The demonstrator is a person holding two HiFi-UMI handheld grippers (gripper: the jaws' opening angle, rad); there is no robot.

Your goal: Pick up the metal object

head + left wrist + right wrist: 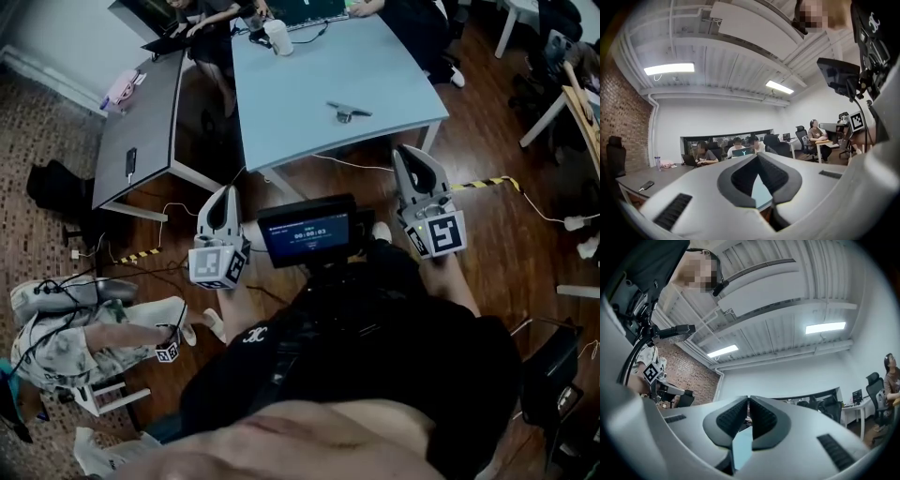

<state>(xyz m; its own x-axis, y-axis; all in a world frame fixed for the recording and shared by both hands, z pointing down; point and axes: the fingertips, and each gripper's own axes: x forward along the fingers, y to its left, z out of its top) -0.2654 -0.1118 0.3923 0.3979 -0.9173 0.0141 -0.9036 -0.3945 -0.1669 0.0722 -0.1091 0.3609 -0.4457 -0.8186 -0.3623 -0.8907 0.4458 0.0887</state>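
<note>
The pick-up looks not yet begun. The light blue table [281,103] stands ahead, and both grippers hang short of its near edge, over the wooden floor [487,141]. The left gripper [222,194] is off the table's near left corner, and the right gripper [411,153] is just before its near right corner. Each is clenched on nothing, jaw tips together. The metal object [349,112] lies on the table's near right part, apart from both and nearer the right gripper. Left to do: reach over, open, close on it, lift. The table top around it is bare, with the near and right edges close by. A white cup [278,37] stands at the table's far edge, well apart, so I judge the approach free
</note>
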